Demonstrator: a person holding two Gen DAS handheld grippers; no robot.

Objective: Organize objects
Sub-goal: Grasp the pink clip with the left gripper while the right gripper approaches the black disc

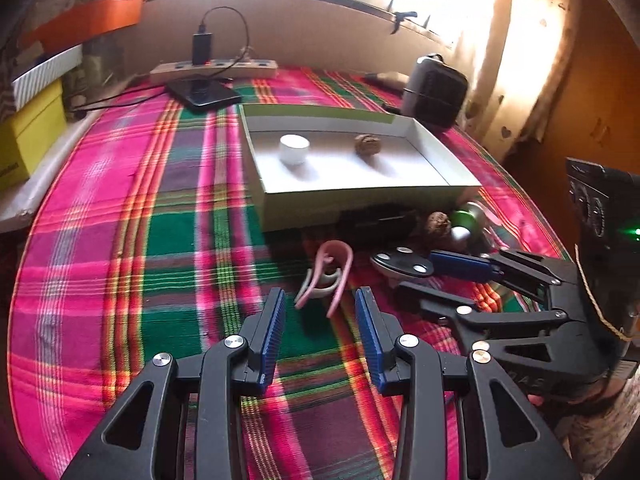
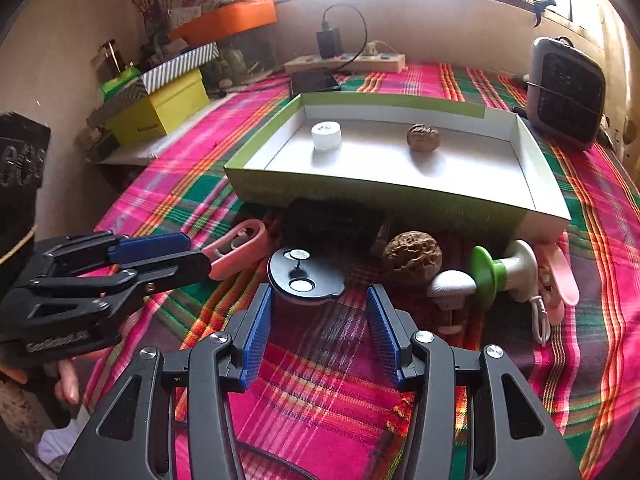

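Both claws are held open and empty: the left gripper (image 1: 320, 304) just short of a pink clip (image 1: 326, 276), the right gripper (image 2: 320, 300) just before a black disc (image 2: 306, 274). Behind them lies a walnut (image 2: 412, 258), beside what may be a green-and-white plunger toy (image 2: 502, 270). Farther back, a shallow box (image 2: 532, 168) holds a white cap (image 2: 326, 135) and a second walnut (image 2: 423, 137) on the plaid cloth (image 2: 320, 384).

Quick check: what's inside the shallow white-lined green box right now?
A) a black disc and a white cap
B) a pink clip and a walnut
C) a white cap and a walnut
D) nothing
C: the shallow green box holds only a small white cylindrical cap and a brown wrinkled walnut.
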